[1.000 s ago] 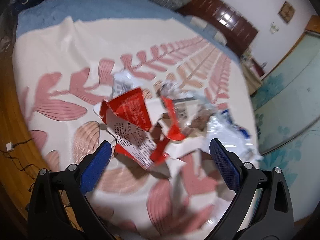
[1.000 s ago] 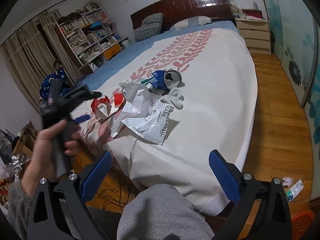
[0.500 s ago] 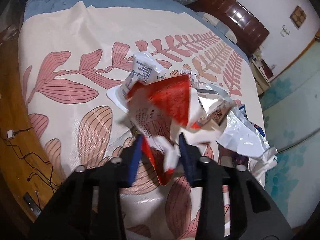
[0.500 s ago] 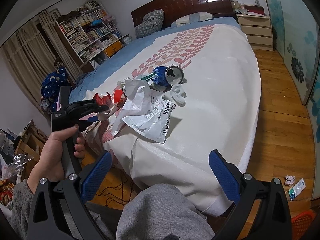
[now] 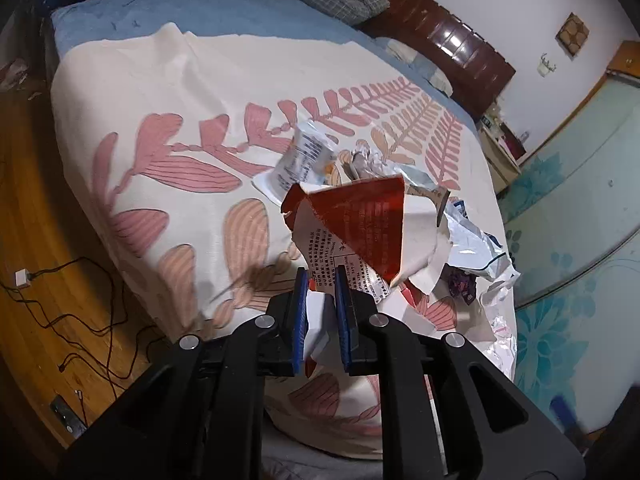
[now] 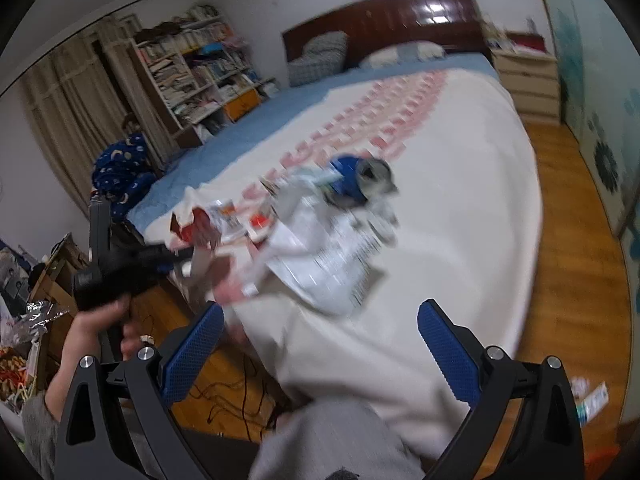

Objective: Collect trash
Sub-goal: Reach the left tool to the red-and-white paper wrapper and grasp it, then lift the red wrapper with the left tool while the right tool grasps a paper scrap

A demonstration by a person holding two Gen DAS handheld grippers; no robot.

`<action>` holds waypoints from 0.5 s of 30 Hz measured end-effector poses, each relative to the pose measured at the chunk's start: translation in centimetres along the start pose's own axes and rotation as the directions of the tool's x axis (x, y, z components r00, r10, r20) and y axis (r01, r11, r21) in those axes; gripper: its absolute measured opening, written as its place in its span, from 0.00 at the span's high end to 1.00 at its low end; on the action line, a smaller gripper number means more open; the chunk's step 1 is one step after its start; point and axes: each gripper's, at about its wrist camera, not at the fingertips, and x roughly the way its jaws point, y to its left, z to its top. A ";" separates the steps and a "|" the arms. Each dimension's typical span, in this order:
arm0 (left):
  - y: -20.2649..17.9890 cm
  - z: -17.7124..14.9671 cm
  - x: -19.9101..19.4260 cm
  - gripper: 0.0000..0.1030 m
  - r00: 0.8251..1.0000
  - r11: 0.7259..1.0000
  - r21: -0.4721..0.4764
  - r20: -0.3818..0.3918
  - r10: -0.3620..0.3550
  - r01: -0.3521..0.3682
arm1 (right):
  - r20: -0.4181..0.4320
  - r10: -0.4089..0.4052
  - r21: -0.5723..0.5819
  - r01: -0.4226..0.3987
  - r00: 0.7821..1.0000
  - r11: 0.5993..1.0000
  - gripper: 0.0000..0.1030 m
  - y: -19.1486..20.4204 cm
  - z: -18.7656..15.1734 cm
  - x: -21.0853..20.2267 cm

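My left gripper point(image 5: 322, 280) is shut on a torn red and white paper package point(image 5: 360, 228) and holds it lifted above the bed. It also shows in the right wrist view point(image 6: 200, 228) beside the left gripper point(image 6: 180, 256). A white printed wrapper point(image 5: 304, 156), crumpled foil point(image 5: 360, 158) and a white plastic bag point(image 5: 476, 248) lie on the bedspread behind it. My right gripper point(image 6: 320, 344) is open and empty, short of the bed's foot. A white plastic bag point(image 6: 332, 264) and a blue can point(image 6: 352, 180) lie ahead of it.
The bed point(image 5: 160, 92) has a white bedspread with pink leaves. Cables point(image 5: 60, 300) lie on the wooden floor at the left. A bookshelf point(image 6: 192, 76) and a nightstand point(image 6: 528, 76) stand by the headboard. Scraps point(image 6: 592, 396) lie on the floor at right.
My left gripper closed on the red and white package and lifted it off the bed. My right gripper moved in towards the bed, still open; its view is blurred.
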 end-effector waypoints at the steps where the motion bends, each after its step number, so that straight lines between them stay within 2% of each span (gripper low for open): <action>1: 0.2 0.0 -0.3 0.87 1.000 1.000 0.001 0.011 -0.003 0.003 | 0.013 0.015 -0.020 -0.015 1.000 1.000 0.06 0.9 1.0 0.7; 5: 1.0 0.0 -0.8 0.87 1.000 1.000 -0.004 0.016 -0.003 0.004 | 0.084 0.033 -0.132 -0.021 0.996 0.991 0.06 4.5 5.8 4.2; 7: 1.2 -0.1 -0.8 0.87 1.000 1.000 -0.005 0.015 -0.005 0.005 | 0.080 -0.003 -0.185 0.018 0.997 0.983 0.07 6.4 8.6 7.5; 9: 1.3 -0.1 -0.9 0.87 1.000 1.000 0.001 0.017 -0.001 0.001 | 0.037 -0.019 -0.206 0.027 0.999 0.978 0.11 7.5 10.7 11.1; 11: 1.4 0.0 -1.1 0.87 1.000 1.000 0.008 0.022 -0.007 0.007 | -0.033 -0.071 -0.241 0.061 0.997 0.969 0.15 8.4 12.3 15.2; 15: 1.5 0.2 -1.0 0.87 1.000 1.000 0.010 0.024 -0.016 0.016 | -0.189 -0.164 -0.257 0.112 0.968 0.960 0.21 8.5 12.8 22.9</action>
